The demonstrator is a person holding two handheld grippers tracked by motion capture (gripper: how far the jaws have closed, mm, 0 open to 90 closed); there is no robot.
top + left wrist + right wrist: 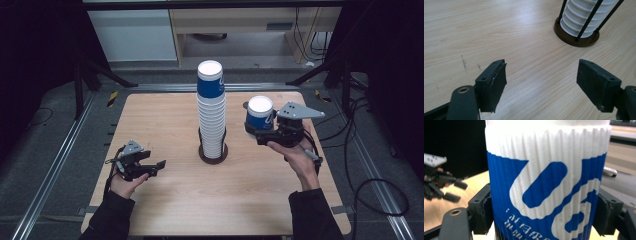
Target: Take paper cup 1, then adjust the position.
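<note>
Pinching a single blue-and-white paper cup (546, 187) across its ribbed wall, the fingers (480, 211) of the right gripper (264, 131) press on both sides of it, closed just to the cup's width. The cup stands upright in that grip, mouth up, at the right of the tabletop (170, 195) and a little right of the tall cup stack (211, 107); whether its base touches the wood I cannot tell.

Such a cup is likely very light and thin-walled: it should crush or go oval under a hard squeeze, though the ribbing ought to keep it from slipping. Mid-wall, where it is held now, looks the sensible place, since the rim would buckle.

The left gripper (150, 169) hovers low at the near left, its fingers (492, 85) wide apart with nothing between them, bare wood beneath.

The stack rises from a dark round holder (576, 37) with thin black rods, mid-table. Open room lies near and to both sides of it. The far right edge is close behind the held cup, and the tall stack looks easy to knock.
</note>
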